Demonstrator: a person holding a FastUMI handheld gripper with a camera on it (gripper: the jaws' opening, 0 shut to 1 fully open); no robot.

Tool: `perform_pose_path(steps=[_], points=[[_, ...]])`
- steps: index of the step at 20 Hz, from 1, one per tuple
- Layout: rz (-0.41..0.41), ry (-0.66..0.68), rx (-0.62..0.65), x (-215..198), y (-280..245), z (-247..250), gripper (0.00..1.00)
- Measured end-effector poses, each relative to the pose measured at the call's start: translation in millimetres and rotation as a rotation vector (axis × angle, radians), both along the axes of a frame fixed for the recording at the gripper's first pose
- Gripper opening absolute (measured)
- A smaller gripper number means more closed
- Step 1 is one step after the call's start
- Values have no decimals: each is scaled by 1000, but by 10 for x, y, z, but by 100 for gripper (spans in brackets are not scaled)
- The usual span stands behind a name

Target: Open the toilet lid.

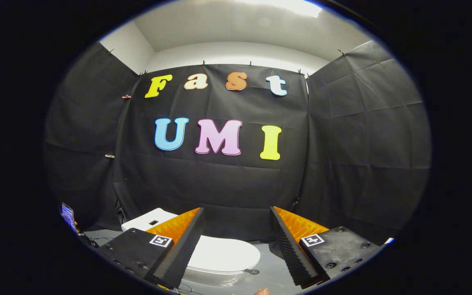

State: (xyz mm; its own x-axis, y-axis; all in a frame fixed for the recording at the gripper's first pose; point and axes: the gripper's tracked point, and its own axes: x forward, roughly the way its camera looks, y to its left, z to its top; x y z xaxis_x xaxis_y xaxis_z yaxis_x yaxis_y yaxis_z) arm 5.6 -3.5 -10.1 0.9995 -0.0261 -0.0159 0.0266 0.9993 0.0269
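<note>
White oval plastic toilet lid (223, 255) down flat on the bowl, low and just ahead of the tongs (236, 246), partly behind the left finger. Tongs held wide apart, gripping nothing, high above, probably lining up to reach its near rim.

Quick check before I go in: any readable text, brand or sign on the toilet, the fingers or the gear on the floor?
Toilet lid, closed, and tank: no text seen.
Square markers behind each finger: black-and-white patterns, no words.
Small screen beside the tank: too small to read.
Gripper: fingers open, lid below and between them.
</note>
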Motion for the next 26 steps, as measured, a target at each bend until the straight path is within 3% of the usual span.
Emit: perform_pose_path(steps=[5, 12, 26], points=[[-7, 0, 4, 94, -47, -127, 98], [12, 59, 14, 314, -95, -734, 98], [81, 227, 252, 891, -339, -2007, 99]])
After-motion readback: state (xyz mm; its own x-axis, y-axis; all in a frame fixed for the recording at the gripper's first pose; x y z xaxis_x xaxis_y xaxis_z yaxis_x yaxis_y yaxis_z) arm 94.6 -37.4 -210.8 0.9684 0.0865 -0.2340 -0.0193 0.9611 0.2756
